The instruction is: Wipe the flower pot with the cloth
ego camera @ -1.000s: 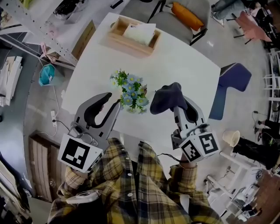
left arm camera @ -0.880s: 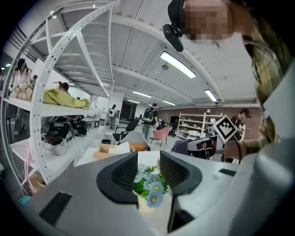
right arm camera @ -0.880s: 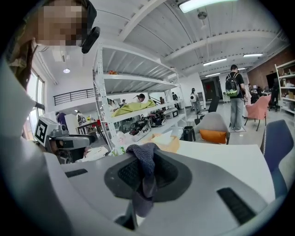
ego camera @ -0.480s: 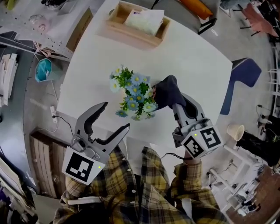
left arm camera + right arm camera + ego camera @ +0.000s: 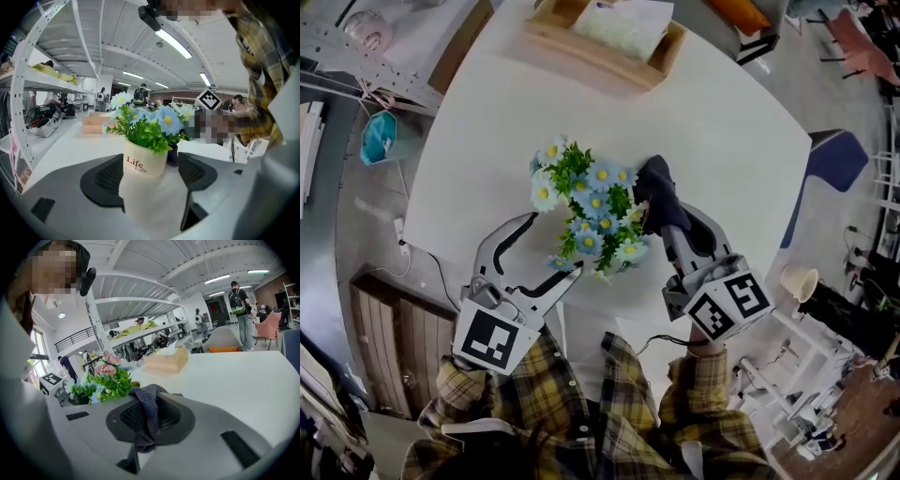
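Both differ: the left gripper [image 5: 551, 247], its jaws just opening, flanks the smooth cream flower pot [image 5: 144, 163], lettered only in the left gripper view; the right gripper [image 5: 667, 217] pinches a dark knitted cloth [image 5: 147, 404].

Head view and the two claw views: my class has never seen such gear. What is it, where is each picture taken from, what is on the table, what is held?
No robot: a person in plaid holds a two-jawed claw in each hand. The head view looks down from their head; each claw view rides on one claw, looking along its jaws. On the white table stand a flower pot of blue flowers and a wooden box. The right claw is shut on a dark cloth. The left claw has just been opening its jaws; the pot stands between them, not gripped.
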A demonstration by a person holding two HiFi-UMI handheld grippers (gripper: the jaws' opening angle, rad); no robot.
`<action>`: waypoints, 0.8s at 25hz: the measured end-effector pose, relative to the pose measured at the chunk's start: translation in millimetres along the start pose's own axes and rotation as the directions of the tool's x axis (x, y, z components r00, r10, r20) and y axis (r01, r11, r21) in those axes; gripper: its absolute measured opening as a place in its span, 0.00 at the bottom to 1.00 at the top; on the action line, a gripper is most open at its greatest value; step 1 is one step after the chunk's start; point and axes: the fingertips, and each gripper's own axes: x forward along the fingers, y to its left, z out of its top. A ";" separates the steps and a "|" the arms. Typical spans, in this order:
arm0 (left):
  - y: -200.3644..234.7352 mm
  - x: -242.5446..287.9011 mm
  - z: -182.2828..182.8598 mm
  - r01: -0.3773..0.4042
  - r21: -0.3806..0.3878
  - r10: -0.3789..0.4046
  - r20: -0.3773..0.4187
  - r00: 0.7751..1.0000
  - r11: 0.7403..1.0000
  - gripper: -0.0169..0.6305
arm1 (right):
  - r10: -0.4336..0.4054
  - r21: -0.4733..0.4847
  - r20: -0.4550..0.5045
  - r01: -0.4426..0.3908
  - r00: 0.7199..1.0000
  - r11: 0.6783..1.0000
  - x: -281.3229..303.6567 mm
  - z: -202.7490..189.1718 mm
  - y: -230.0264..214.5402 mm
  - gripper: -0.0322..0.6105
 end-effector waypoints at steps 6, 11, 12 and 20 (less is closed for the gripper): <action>7.3 30.6 -9.3 0.011 0.022 -0.011 0.002 1.000 1.000 0.58 | 0.023 0.018 -0.022 -0.022 1.000 1.000 10.1 -14.5 -2.9 0.07; 9.7 42.8 -8.9 0.020 0.056 -0.020 0.010 1.000 0.998 0.62 | 0.041 0.032 -0.028 -0.040 0.999 0.999 17.4 -19.7 -3.2 0.07; 9.9 44.8 -8.5 0.021 0.060 -0.022 0.010 1.000 0.998 0.62 | 0.044 0.034 -0.031 -0.043 0.999 0.998 18.6 -21.3 -3.2 0.07; 12.6 51.3 -11.4 0.053 0.105 -0.053 -0.009 0.999 0.993 0.62 | 0.092 0.053 -0.060 -0.089 0.994 0.995 30.9 -35.2 8.4 0.07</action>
